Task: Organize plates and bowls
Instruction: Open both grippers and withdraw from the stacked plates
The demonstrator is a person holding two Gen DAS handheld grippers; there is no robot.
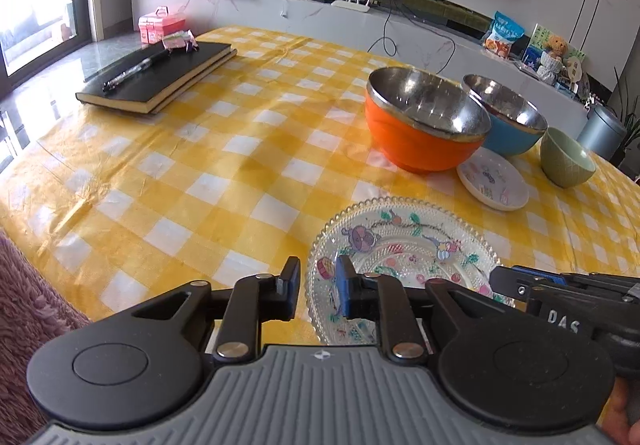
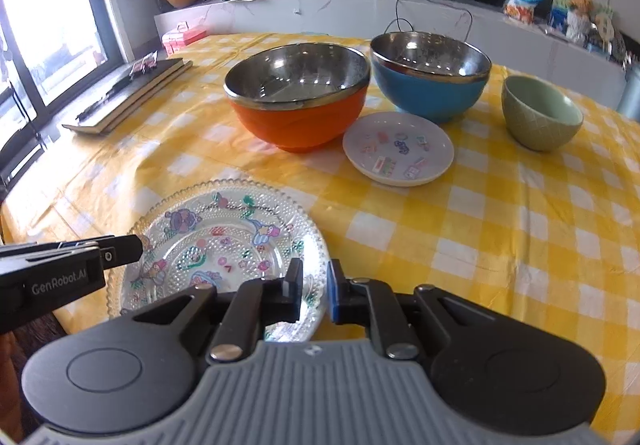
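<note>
Before you stands the table [image 2: 500,245], covered by a yellow-and-white checked cloth [image 1: 168,173] that is creased in places. Nearest you, at the front edge, lies the clear glass plate [image 2: 224,229] with its beaded rim and cartoon prints. Beyond it you have the orange bowl [image 2: 298,101] and, just beside it on the right, the blue bowl [image 2: 430,75], both steel-lined. The small white dish [image 2: 398,149] sits in front of the gap between them, close to the orange bowl. The green bowl [image 2: 540,117] stands apart at the right. At the far left, two stacked black books [image 1: 156,79] rest on the cloth.
</note>
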